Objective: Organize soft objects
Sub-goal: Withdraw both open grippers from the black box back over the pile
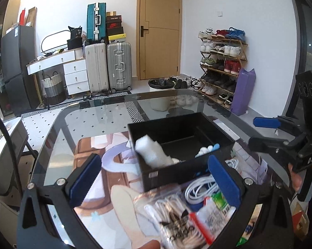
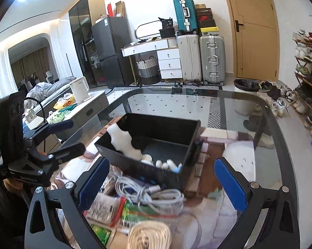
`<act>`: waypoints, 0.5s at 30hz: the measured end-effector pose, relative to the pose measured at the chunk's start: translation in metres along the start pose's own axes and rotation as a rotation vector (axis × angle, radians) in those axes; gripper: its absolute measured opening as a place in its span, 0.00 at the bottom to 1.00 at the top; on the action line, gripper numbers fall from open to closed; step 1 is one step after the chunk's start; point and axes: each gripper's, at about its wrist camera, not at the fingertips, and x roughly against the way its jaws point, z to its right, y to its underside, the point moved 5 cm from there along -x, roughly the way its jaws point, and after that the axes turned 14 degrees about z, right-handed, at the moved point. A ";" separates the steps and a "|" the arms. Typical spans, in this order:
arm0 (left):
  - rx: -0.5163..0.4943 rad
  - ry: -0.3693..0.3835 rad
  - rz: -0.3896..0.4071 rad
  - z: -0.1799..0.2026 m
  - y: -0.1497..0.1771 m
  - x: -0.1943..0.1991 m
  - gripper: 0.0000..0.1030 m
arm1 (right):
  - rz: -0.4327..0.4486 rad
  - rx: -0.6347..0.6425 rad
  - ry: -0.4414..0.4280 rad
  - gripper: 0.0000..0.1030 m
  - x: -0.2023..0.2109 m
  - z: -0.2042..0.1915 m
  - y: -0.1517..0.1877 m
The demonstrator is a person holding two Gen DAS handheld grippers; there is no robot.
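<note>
Soft items (image 1: 172, 209) lie piled on the table just before the black box (image 1: 176, 145), so with my left gripper (image 1: 156, 178) and right gripper (image 2: 162, 180) both spread and empty, I'd lower squarely over one bag.

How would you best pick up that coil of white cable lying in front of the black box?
Probably from above, pinching across the bundled middle of the white cable coil. It lies flat and loose, so single outer loops would likely slip free. Both sets of jaws stand open.
</note>
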 end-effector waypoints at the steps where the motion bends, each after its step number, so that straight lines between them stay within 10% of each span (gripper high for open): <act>1: -0.001 -0.006 0.001 -0.001 0.002 0.004 1.00 | 0.000 -0.001 0.008 1.00 0.006 0.001 0.003; 15: 0.002 0.003 -0.014 0.008 0.027 0.036 1.00 | -0.042 -0.016 0.034 0.99 0.033 -0.010 0.044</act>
